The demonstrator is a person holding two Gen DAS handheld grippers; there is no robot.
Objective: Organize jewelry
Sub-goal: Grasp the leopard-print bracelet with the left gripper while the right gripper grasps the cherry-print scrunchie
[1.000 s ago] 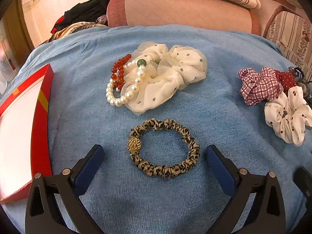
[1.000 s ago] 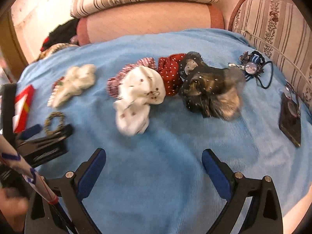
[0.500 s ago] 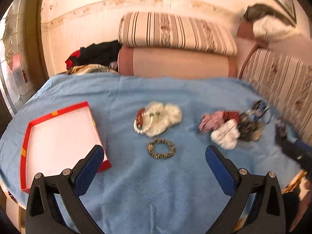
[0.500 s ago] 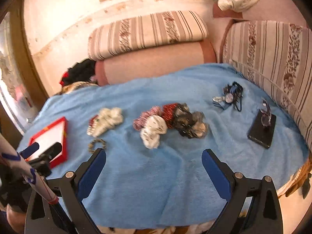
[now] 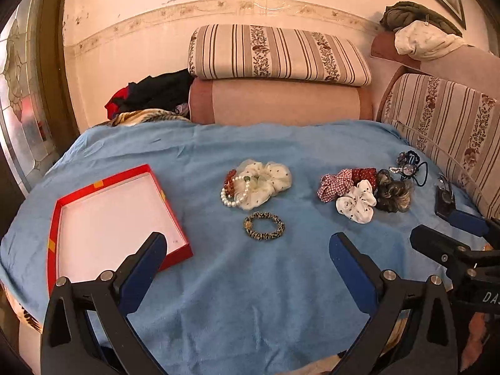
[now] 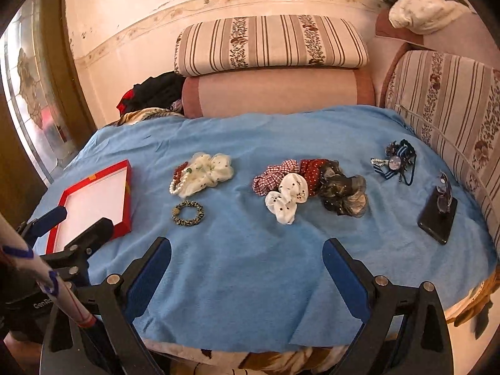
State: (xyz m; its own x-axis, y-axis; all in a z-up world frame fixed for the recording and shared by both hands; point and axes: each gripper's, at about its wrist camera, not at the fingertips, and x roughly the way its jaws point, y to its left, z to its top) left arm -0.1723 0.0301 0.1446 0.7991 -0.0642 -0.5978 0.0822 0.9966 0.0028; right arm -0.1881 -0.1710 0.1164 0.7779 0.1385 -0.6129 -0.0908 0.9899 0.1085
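While both grippers hover empty, leopard scrunchie (image 5: 264, 225) beside red tray (image 5: 56, 218)

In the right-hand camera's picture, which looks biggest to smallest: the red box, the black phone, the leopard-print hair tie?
1. red box
2. black phone
3. leopard-print hair tie
The gaps look clear, though fisheye bending at the edges may skew them.

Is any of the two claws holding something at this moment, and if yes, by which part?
Nothing is held. The left claw and the right claw both stand open above the blue cloth, with nothing between their fingers.
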